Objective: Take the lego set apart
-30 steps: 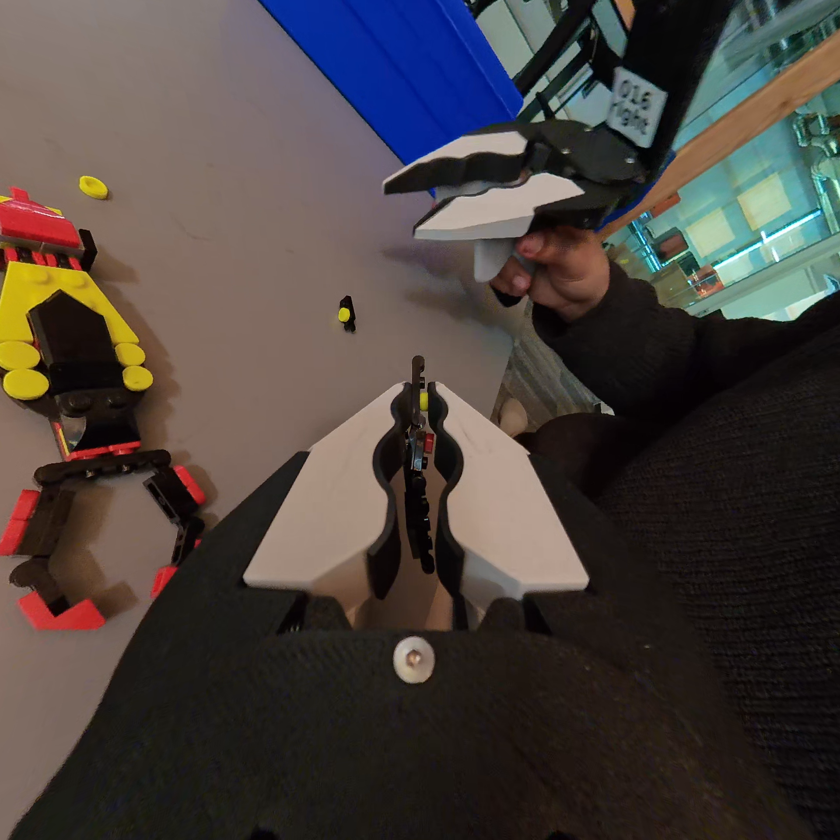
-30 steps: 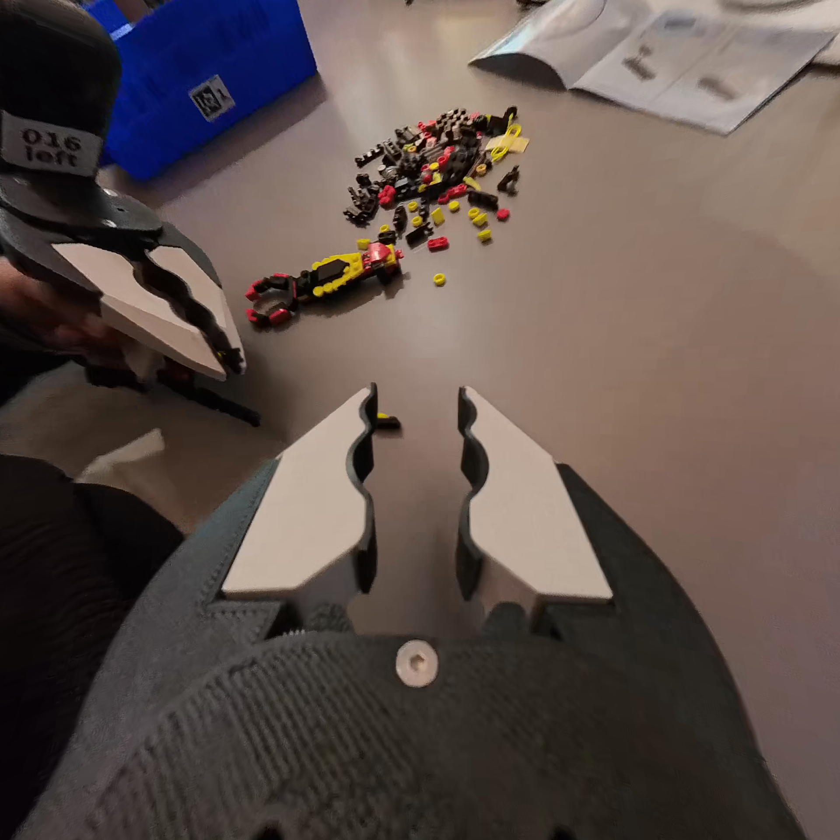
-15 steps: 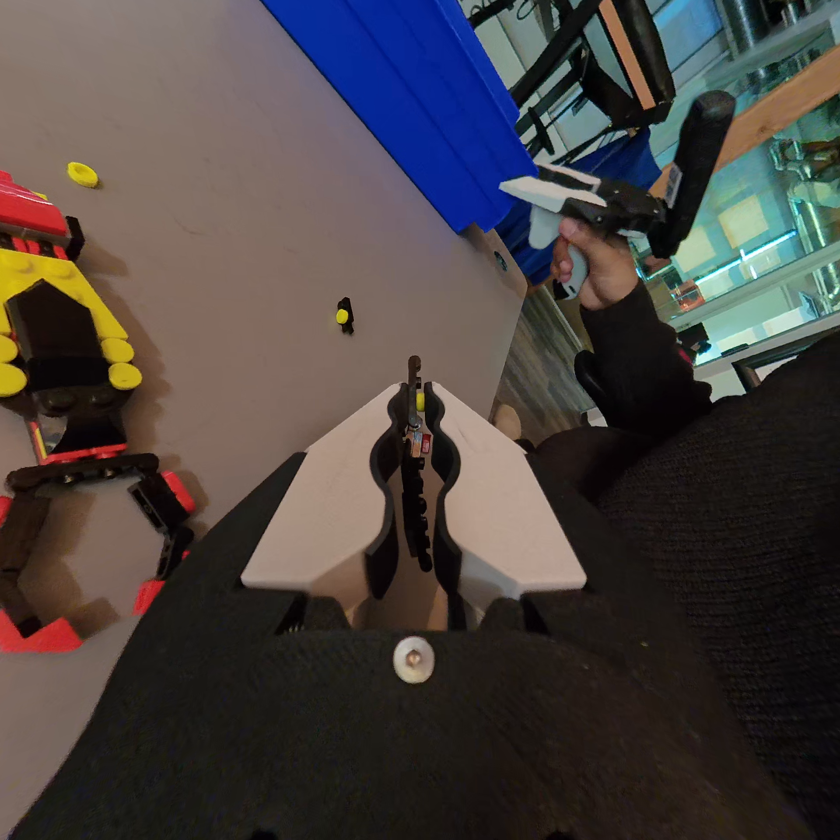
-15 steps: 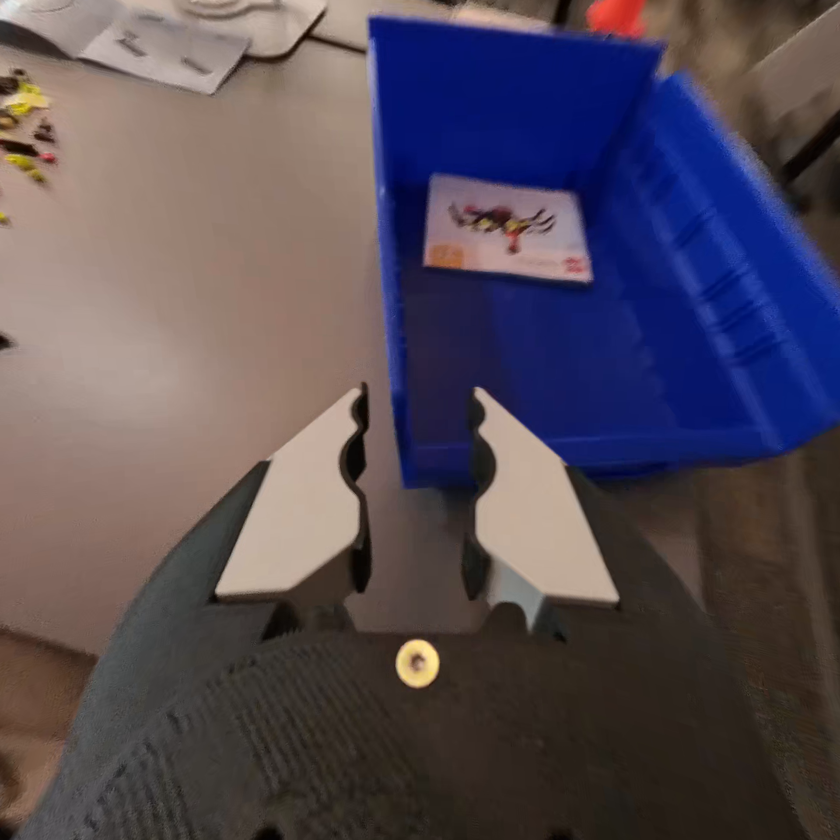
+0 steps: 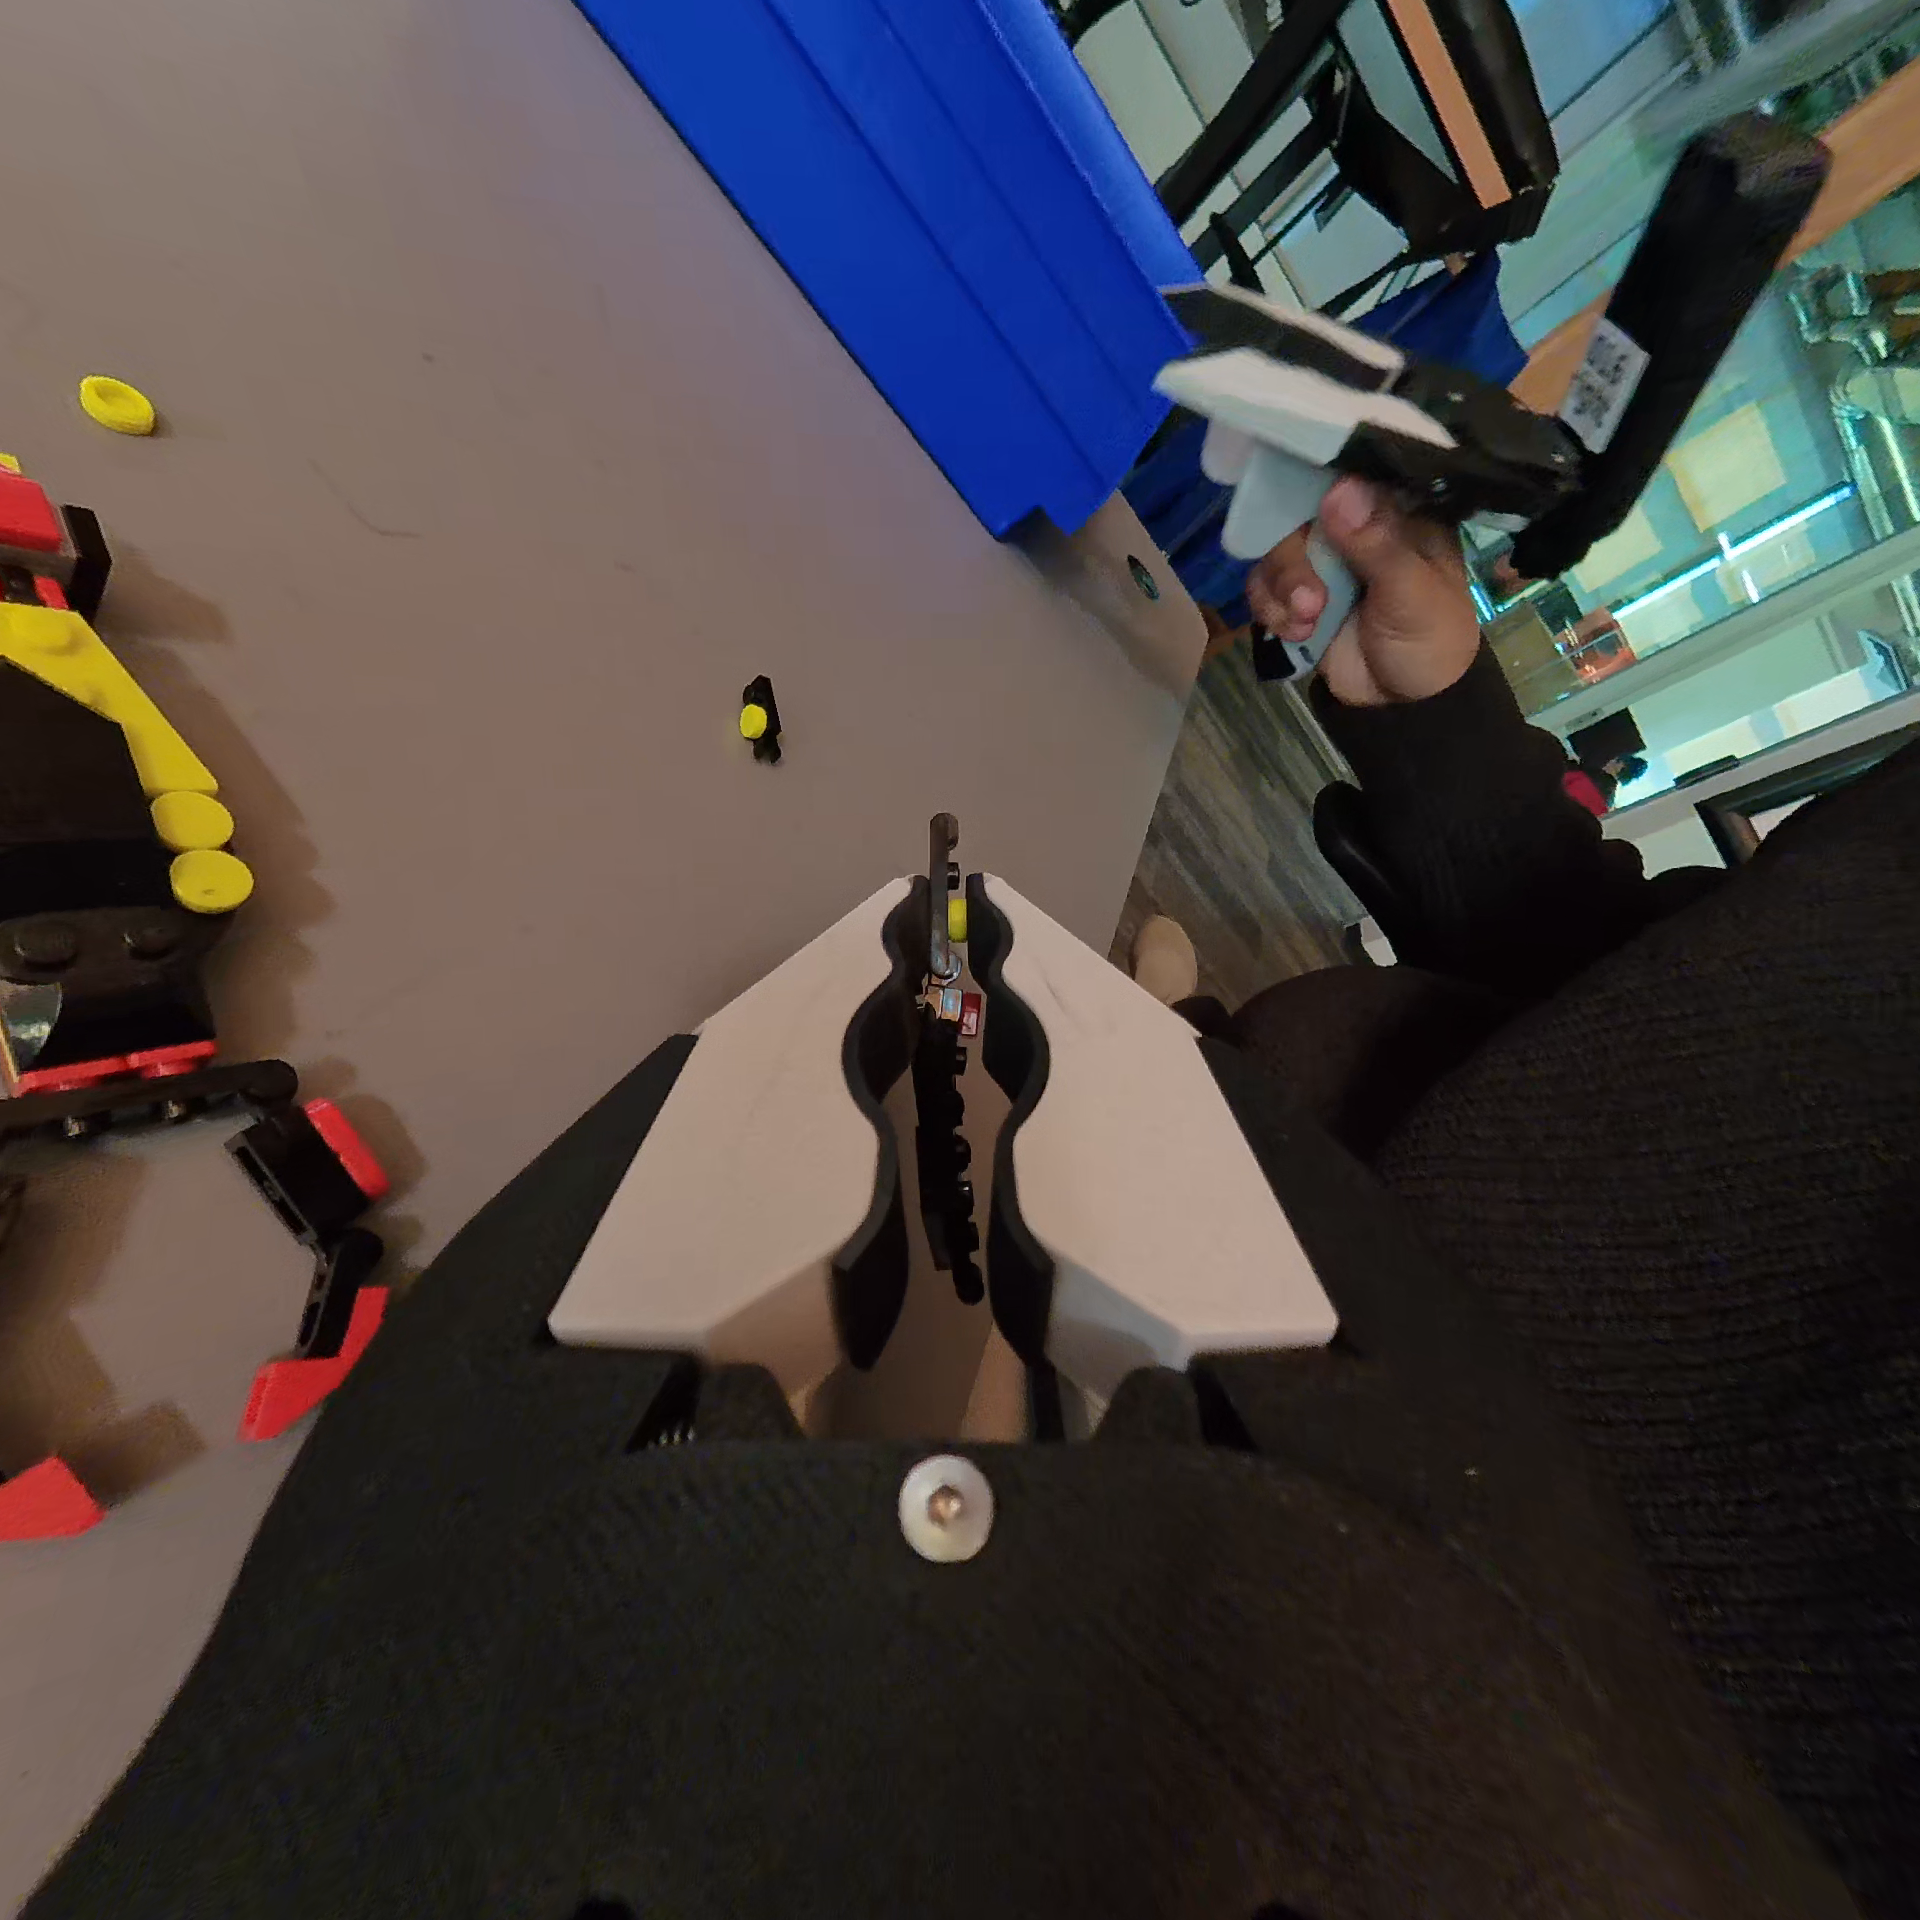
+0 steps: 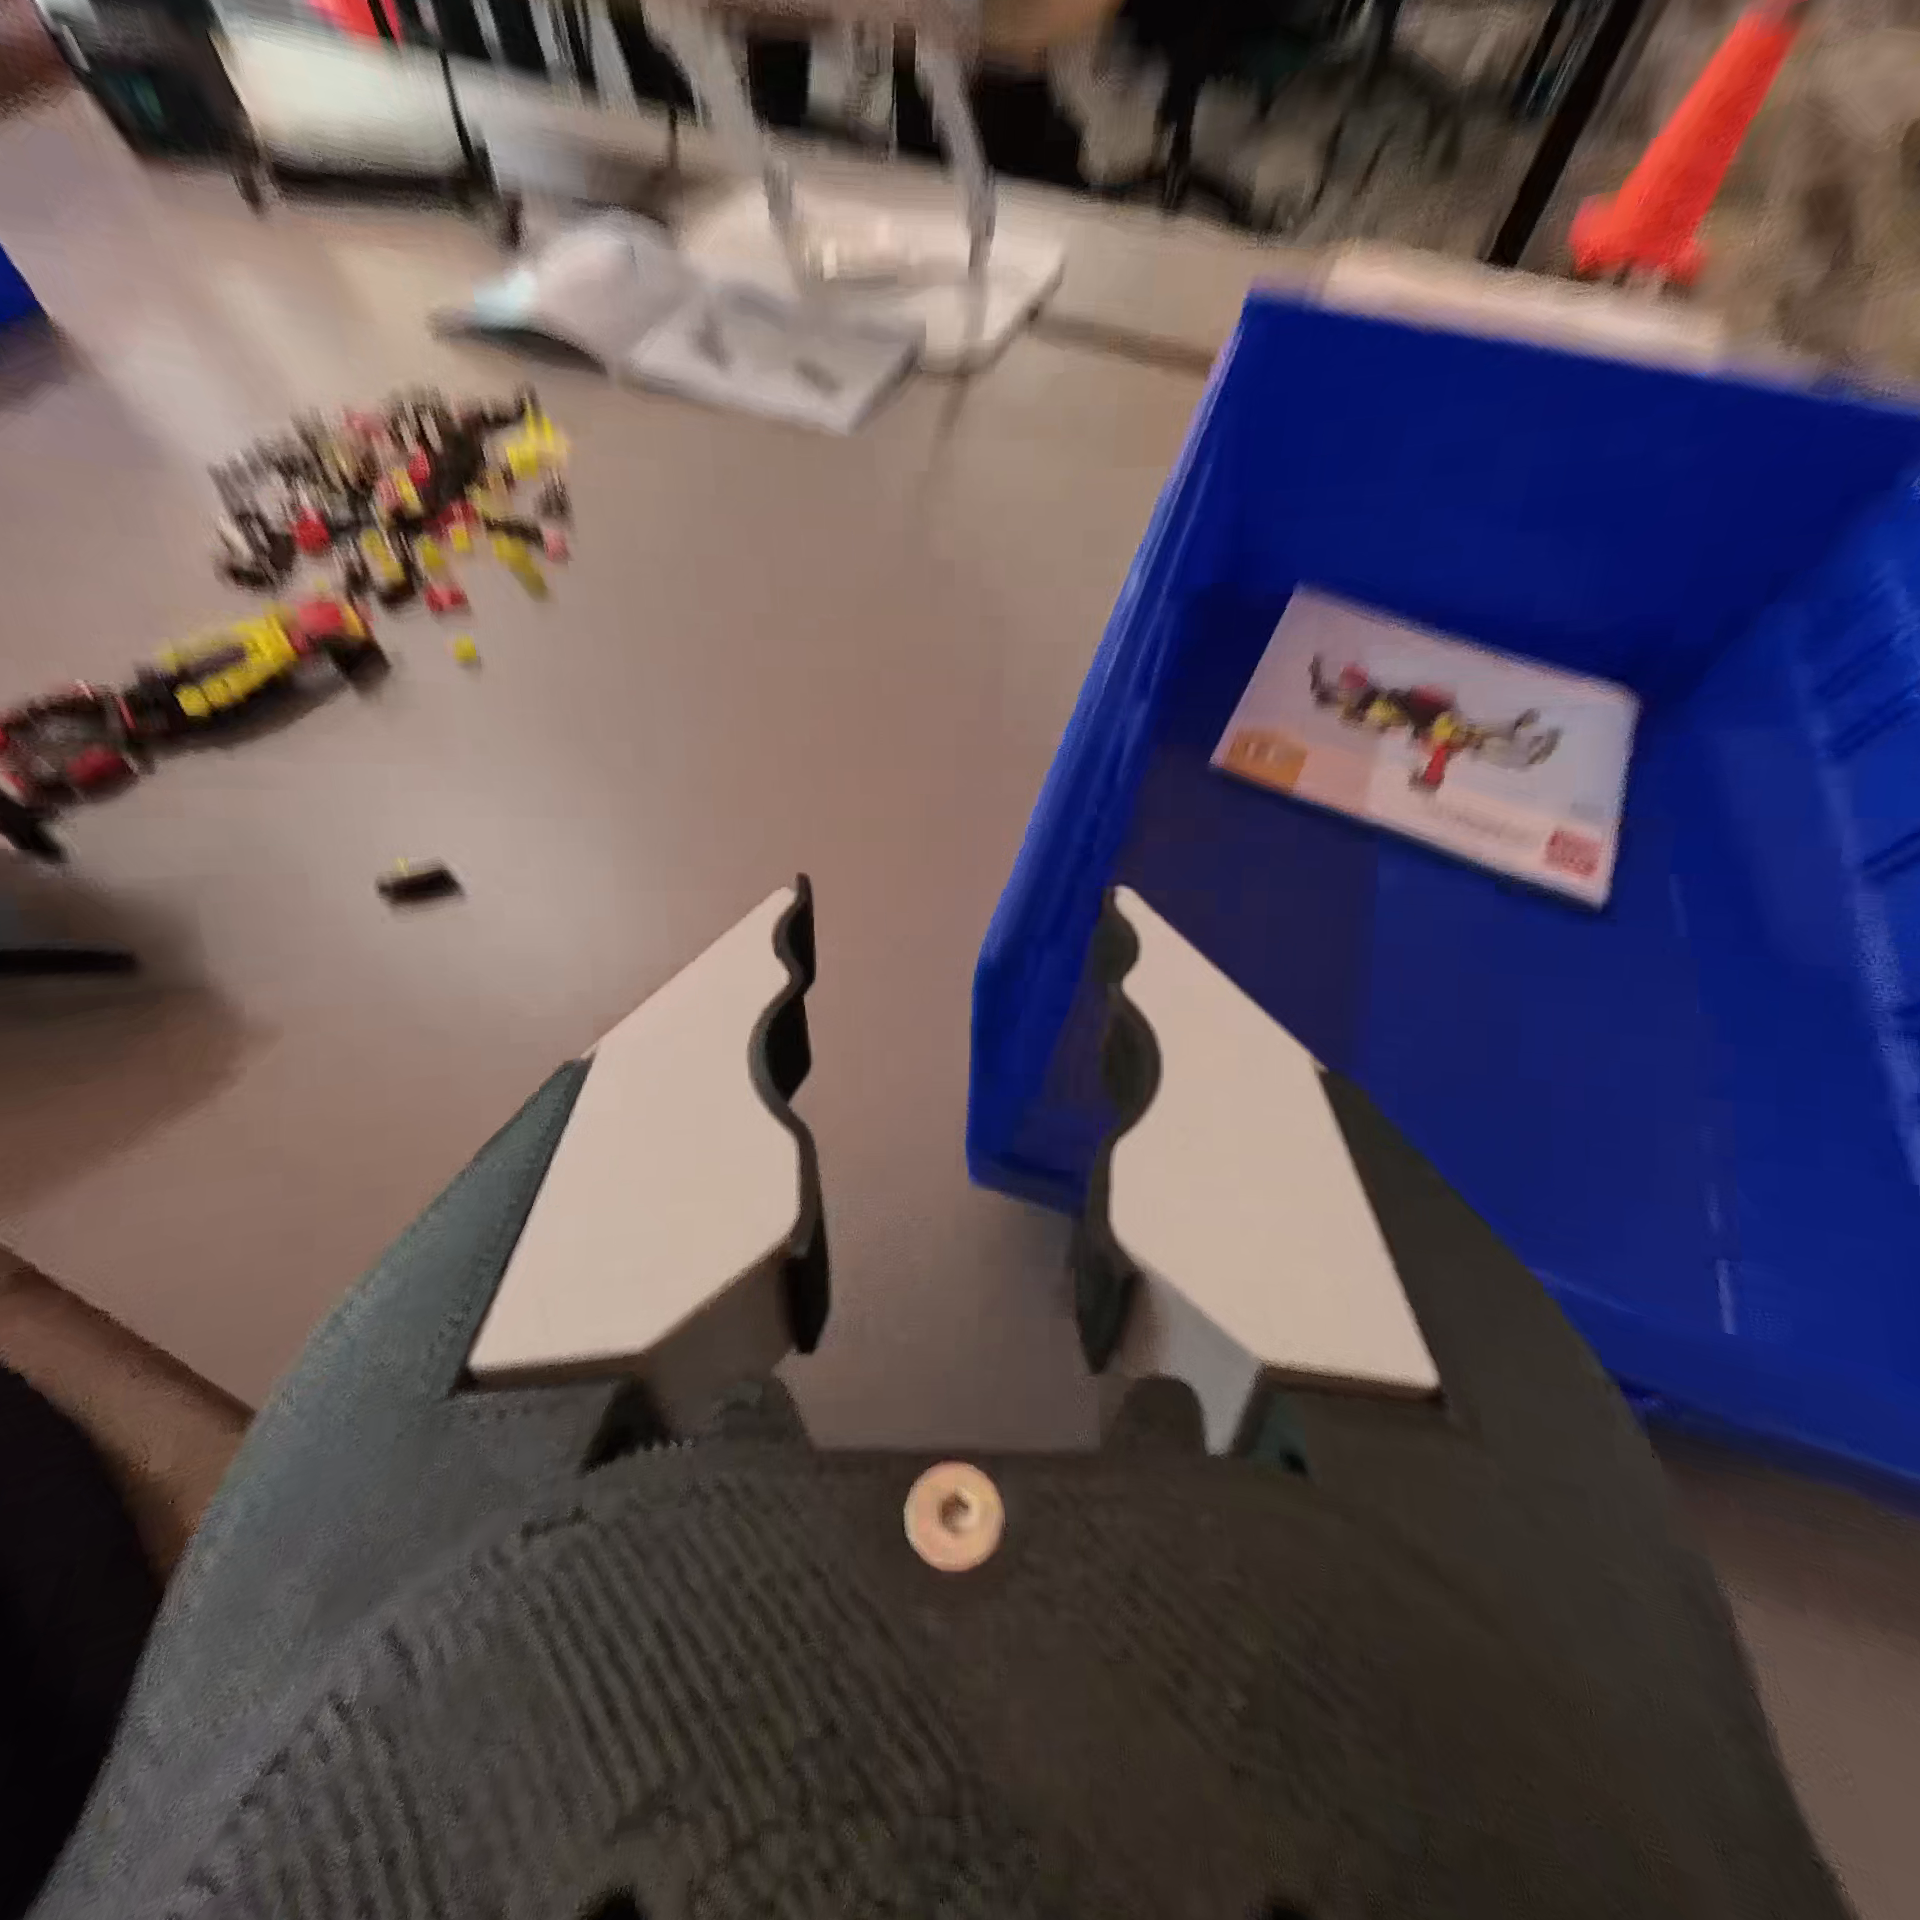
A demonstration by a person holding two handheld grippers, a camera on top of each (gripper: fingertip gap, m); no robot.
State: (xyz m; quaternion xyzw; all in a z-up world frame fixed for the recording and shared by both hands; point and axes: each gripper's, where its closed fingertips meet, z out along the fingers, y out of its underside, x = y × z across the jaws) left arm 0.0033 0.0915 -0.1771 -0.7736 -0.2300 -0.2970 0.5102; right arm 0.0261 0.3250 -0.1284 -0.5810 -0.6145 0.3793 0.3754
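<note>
My left gripper (image 5: 943, 896) is shut on a thin black lego piece (image 5: 943, 1081) with a small yellow stud, held over the table's near edge. The black, yellow and red lego model (image 5: 114, 831) lies on the grey table (image 5: 499, 436) to its left; it also shows blurred in the right wrist view (image 6: 197, 675). A small black-and-yellow piece (image 5: 758, 719) lies loose ahead of the left gripper. My right gripper (image 6: 961, 914) is open and empty, beside the blue bin's (image 6: 1507, 935) near corner. It also shows in the left wrist view (image 5: 1288, 384), raised off the table.
A pile of loose lego pieces (image 6: 395, 499) lies beyond the model. A yellow round piece (image 5: 116, 403) lies apart. A small black piece (image 6: 416, 883) lies on the table. The blue bin holds a booklet (image 6: 1434, 748). An open manual (image 6: 727, 332) lies at the back. The gap from one gripper's tips to the other's is roughly 25 centimeters.
My right gripper swung away from the left gripper toward the blue bin, then back partly toward the table, staying open. My left gripper has held the black piece nearly still.
</note>
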